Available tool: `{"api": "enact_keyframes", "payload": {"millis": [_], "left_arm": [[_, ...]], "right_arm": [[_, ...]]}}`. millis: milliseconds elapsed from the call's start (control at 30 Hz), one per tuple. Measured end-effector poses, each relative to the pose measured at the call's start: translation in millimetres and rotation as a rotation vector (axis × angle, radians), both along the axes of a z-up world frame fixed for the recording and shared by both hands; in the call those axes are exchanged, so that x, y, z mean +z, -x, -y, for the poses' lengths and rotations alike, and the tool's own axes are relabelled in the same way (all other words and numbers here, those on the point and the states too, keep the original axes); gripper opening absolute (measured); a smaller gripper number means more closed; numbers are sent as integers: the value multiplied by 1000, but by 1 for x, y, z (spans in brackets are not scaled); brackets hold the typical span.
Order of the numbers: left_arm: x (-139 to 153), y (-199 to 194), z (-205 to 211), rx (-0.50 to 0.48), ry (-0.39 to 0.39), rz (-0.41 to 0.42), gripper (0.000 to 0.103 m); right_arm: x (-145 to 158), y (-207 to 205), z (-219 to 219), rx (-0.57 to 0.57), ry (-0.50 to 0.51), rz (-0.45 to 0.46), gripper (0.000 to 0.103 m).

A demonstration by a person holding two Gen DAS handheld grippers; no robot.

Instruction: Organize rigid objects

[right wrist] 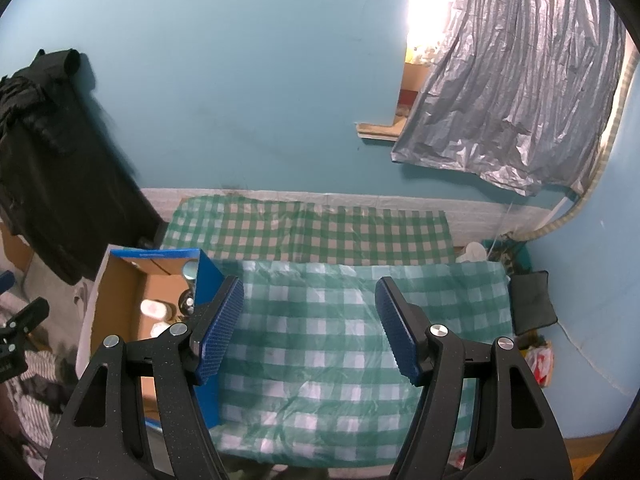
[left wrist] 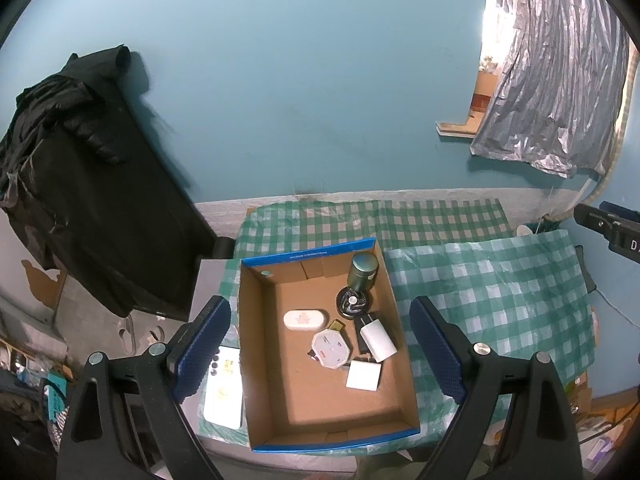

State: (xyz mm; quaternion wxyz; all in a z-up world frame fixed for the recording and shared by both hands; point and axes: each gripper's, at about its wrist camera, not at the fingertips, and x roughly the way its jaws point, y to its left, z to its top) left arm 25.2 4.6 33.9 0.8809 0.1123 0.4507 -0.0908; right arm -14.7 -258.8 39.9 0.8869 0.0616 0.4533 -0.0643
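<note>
- Where the green-and-white checked cloth [left wrist: 500, 280] covers the table, an open cardboard box [left wrist: 256, 320] with blue outer walls sits on its left part; brown inside, flat floor, straight walls.
- Contents, all toward the box's right side: dark green metal cylinder [left wrist: 364, 270] upright at the far right corner; round black mini fan [left wrist: 353, 302] just in front of it; white oval case [left wrist: 305, 320] near the box's middle; white octagonal item [left wrist: 331, 349] beside a white rectangular block [left wrist: 378, 340]; small white square piece [left wrist: 363, 375] nearest the camera.
- Outside the box, against its left wall: a white flat device [left wrist: 224, 394].
- Left gripper [left wrist: 320, 356] held above the box, tilted downward; blue ribbed pads spread wide, nothing between them.
- Right gripper [right wrist: 310, 332] over bare cloth to the right of the box, tilted downward; fingers apart, holding nothing.
</note>
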Motion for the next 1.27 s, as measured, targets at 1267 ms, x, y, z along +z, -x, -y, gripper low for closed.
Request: {"api": "enact_keyframes", "payload": {"millis": [1267], "left_arm": [[-7,-10,-7,73,3,-38,93]], "right_arm": [[-11,-13,-1,31,-7,-22,68]]}}
